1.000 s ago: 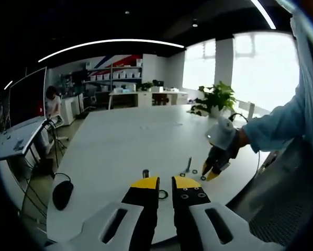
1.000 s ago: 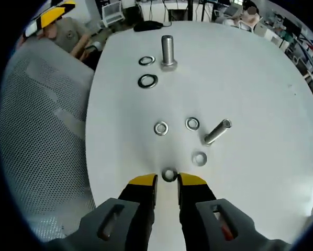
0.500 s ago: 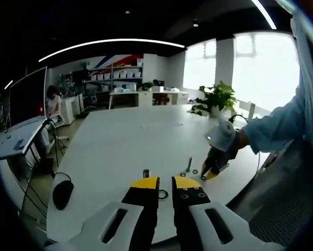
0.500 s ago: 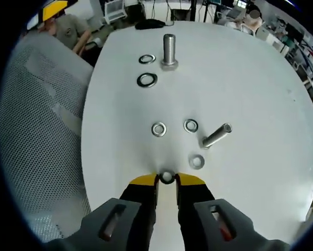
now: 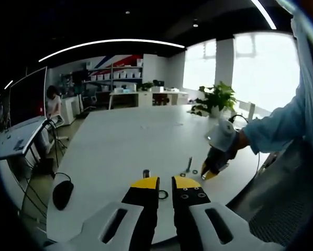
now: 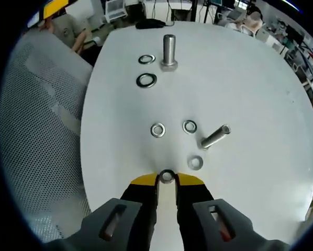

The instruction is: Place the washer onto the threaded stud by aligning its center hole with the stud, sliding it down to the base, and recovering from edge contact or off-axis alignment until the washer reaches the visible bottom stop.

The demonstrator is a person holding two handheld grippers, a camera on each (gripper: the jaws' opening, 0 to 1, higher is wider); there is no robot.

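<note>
Down at the near edge of the white bench (image 6: 240, 78), the right gripper (image 6: 167, 180) had its yellow-tipped jaws narrowed around a small silver steel washer (image 6: 167, 175), which sat between the tips; whether the jaws actually pinched it or only flanked it could not be told. Beyond it lay three more small bright washers: one just ahead to the right (image 6: 195, 162), and a pair side by side farther out (image 6: 157, 129) (image 6: 190, 126). A short silver bolt lying on its side (image 6: 215, 137) rested near the right-hand washer of that pair. At the far end of the bench stood the upright threaded steel stud on its hex base (image 6: 168, 51), with a dark ring washer (image 6: 146, 80) and a lighter washer (image 6: 146, 59) flat on the bench just beside it, neither one on the stud. In the left gripper view, the left gripper (image 5: 166, 183) hung over the bench edge with jaws nearly together and nothing between them. A black computer mouse (image 5: 63, 194) lay well to the left.
</note>
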